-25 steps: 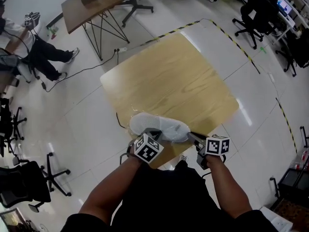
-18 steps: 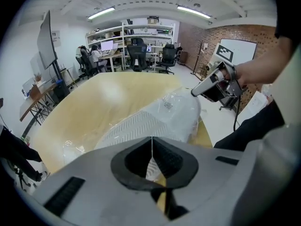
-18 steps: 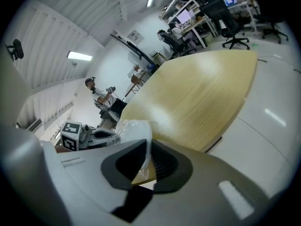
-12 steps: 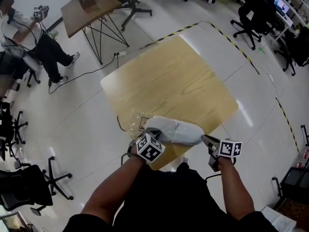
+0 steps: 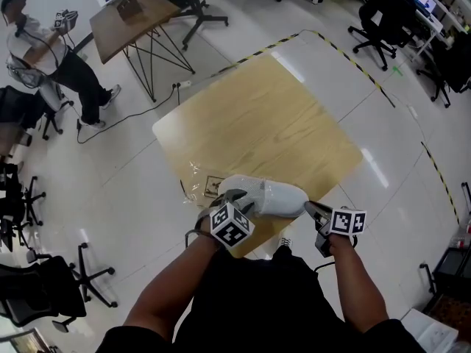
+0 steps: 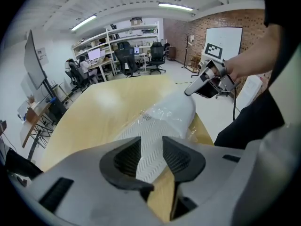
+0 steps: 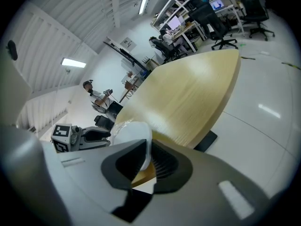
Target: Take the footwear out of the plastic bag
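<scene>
Gripping the white shoe (image 5: 265, 195) by one end with the right gripper (image 5: 310, 209), fingers clenched on it, at 4 o'clock from the shoe. Lying down at the near edge of the wooden worktop (image 5: 272, 116), at 6 o'clock. Just been opening the fingers of the left gripper (image 5: 234, 199): let go now and wide apart, at 8 o'clock from the shoe, with the ribbed sole showing between them but not squeezed. Next to the shoe at 9 o'clock and touching it, the crinkly clear plastic bag (image 5: 200, 186), on the worktop. Cannot tell if any plastic wraps the shoe. Far off at 11 o'clock, a person (image 5: 44, 57) beside a small table (image 5: 136, 20).
</scene>
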Action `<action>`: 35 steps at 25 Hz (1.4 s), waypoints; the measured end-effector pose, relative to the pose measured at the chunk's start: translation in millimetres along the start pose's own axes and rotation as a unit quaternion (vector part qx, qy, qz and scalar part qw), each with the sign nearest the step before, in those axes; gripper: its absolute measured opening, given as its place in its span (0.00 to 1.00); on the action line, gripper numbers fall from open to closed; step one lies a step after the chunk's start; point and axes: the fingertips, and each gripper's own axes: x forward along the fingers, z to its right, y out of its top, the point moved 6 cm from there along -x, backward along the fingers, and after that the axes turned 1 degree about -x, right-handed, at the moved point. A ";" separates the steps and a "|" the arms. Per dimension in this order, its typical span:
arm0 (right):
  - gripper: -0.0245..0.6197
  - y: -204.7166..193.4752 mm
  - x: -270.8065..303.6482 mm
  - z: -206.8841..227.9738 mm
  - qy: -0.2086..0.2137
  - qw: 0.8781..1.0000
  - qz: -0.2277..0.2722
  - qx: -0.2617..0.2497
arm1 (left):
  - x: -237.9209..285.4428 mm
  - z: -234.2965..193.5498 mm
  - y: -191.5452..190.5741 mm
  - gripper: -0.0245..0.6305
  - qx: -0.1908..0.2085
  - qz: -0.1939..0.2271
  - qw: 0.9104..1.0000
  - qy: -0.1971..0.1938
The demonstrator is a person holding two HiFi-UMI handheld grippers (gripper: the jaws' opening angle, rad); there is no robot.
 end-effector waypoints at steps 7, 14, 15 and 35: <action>0.10 0.0 4.1 -7.6 -0.012 1.000 -0.003 -0.013 | 27.0 1.1 3.9 0.20 -0.008 -0.029 0.999 -0.010; 0.09 10.9 -16.7 13.6 -0.038 0.999 0.025 0.000 | 24.1 -5.0 3.0 0.07 -0.005 -0.034 0.999 -0.002; 0.09 12.6 -20.7 17.7 -0.040 0.999 0.027 0.002 | 24.8 -5.4 3.2 0.06 -0.003 -0.035 0.999 -0.002; 0.10 16.8 -58.8 54.1 -0.067 0.997 0.005 -0.033 | 4.5 -72.3 -59.6 0.06 -0.012 -0.105 0.990 0.092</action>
